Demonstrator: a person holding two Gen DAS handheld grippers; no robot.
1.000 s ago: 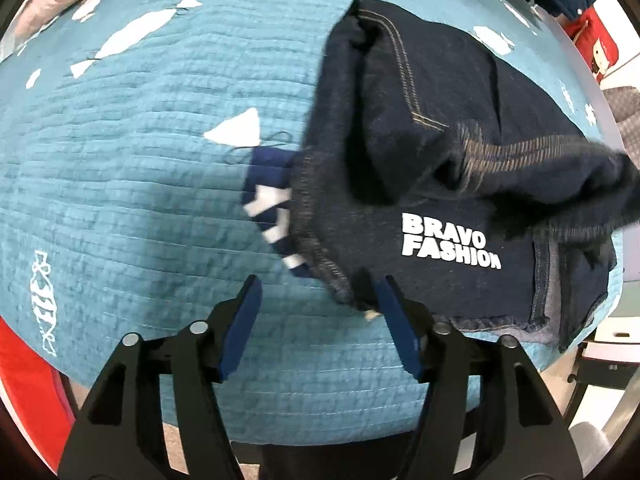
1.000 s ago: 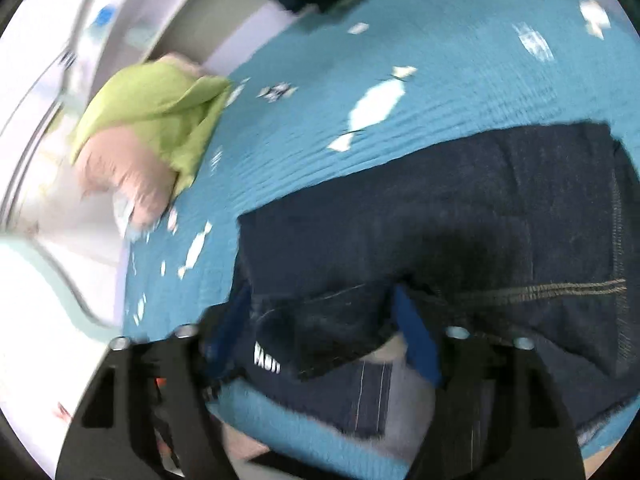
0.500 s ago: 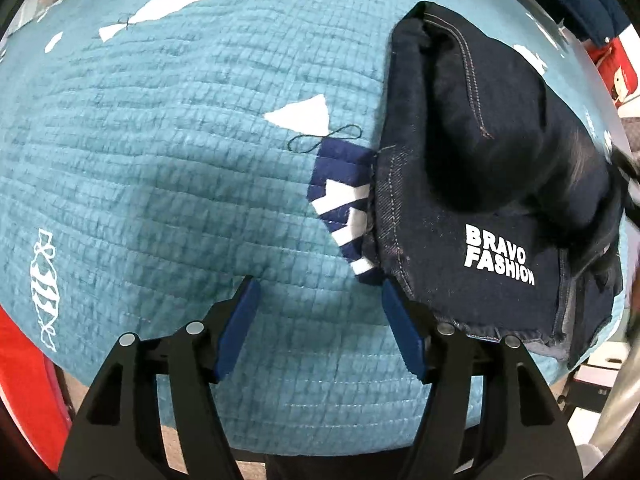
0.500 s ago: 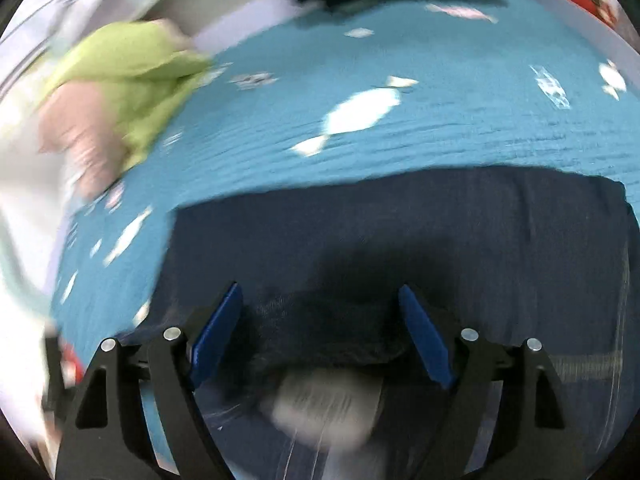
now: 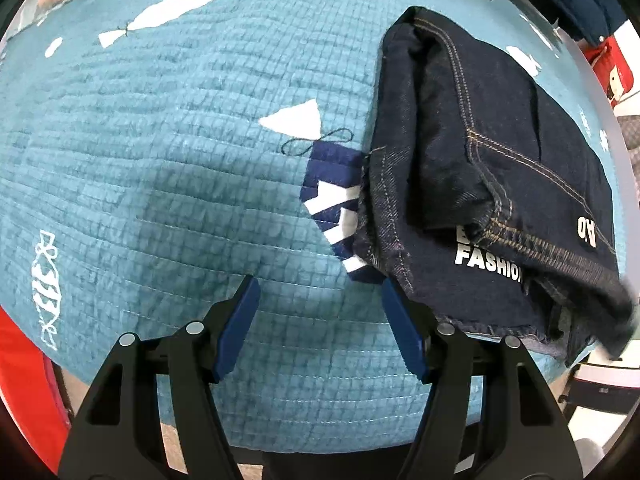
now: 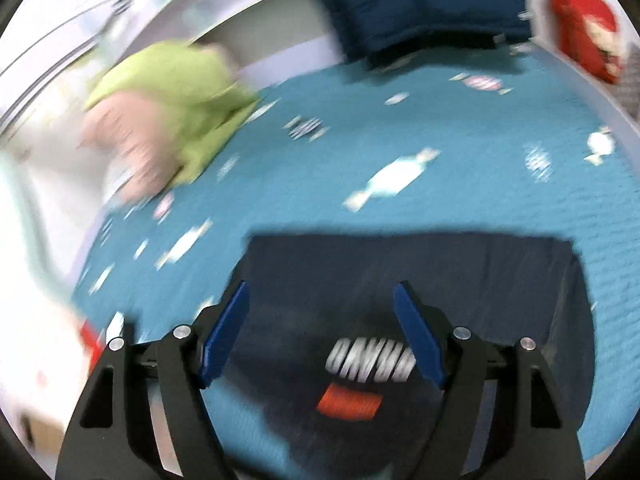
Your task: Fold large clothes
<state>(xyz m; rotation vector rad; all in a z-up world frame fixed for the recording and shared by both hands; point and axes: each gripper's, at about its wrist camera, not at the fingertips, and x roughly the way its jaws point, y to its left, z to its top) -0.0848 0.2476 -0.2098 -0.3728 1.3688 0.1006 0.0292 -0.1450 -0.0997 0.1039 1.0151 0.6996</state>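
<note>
A dark denim garment [image 5: 480, 184] with white "FASHION" lettering lies folded on the teal quilted bed cover [image 5: 180, 160], at the right of the left wrist view. My left gripper [image 5: 320, 300] is open and empty, just left of the garment's near edge. In the blurred right wrist view the same denim [image 6: 400, 272] lies flat below my right gripper [image 6: 320, 308], which is open and holds nothing. A white and orange label [image 6: 360, 376] shows on the cloth between its fingers.
A green and pink bundle of clothes [image 6: 168, 100] lies at the bed's far left. A dark blue padded item [image 6: 416, 4] and a red object [image 6: 584, 20] sit at the far side. The bed's near edge [image 5: 280, 436] is just below my left gripper.
My right gripper has let go of the denim flap and pulled back above it. The flap now lies folded over the garment. My left gripper has shifted slightly left, still open.
</note>
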